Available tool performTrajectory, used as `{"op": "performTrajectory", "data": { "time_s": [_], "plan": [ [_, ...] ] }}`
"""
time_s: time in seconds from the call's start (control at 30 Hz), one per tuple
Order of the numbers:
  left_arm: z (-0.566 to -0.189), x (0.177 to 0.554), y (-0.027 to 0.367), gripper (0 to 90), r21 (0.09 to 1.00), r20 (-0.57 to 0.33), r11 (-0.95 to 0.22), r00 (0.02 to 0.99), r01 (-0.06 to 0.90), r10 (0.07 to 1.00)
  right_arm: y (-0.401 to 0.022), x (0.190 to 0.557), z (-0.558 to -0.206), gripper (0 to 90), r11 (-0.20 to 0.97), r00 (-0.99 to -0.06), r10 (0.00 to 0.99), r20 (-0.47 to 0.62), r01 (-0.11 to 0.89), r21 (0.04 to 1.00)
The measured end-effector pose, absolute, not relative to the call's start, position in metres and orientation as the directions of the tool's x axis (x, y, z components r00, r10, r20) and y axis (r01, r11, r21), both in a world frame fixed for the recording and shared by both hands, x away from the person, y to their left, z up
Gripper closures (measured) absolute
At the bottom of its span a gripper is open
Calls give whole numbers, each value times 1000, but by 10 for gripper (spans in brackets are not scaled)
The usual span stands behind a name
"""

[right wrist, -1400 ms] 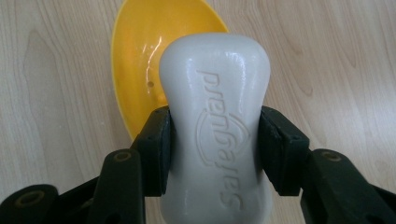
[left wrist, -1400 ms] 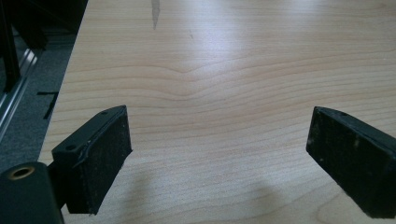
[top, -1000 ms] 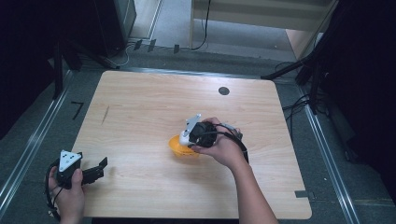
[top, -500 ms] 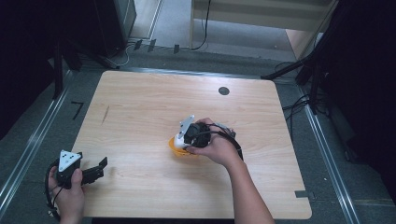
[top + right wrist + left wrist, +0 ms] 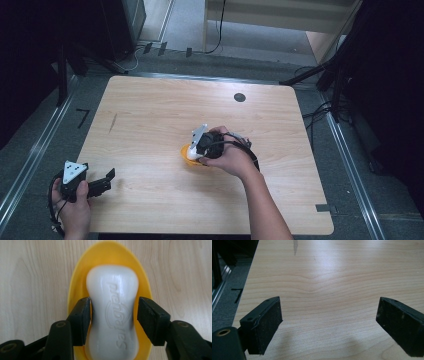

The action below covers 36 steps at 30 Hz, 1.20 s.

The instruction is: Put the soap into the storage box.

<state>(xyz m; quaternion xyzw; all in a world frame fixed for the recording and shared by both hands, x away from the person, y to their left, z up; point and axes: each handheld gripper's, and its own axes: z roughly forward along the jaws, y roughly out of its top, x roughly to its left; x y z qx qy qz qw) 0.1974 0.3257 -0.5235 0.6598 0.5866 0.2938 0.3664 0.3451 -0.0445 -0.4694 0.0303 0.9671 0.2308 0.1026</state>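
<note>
The jaws of the right gripper have just been opening and now stand a hair off the waist of the white soap, which lies in the yellow dish at the frame's middle — the release step, I judge. Next comes a straight lift clear. The left gripper, jaws wide and empty, waits at lower left over the pale wooden table; dark floor surrounds it.

White soap bar in yellow soap dish, mid-surface.

Bar: waisted oval, glossy, embossed lettering face up, lying flat and lengthwise in the dish. Dish: oval, shallow, bright yellow, its rim showing all round the bar; it sits flat on the wooden surface, near the middle, slightly toward the person's side.
</note>
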Motion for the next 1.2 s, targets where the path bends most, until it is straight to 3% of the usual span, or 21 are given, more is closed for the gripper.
{"op": "performTrajectory", "data": {
  "time_s": [0.53, 1.2],
  "plan": [
    [-523, 197, 326, 69, 827, -43, -43, 139, 560, 989, -72, 342, -454, 395, 852, -965, 192, -180, 73, 519],
    [-523, 197, 325, 69, 827, -36, -49, 139, 560, 990, -128, 338, -456, 392, 810, -934, 320, -158, 184, 557]
  ]
}}
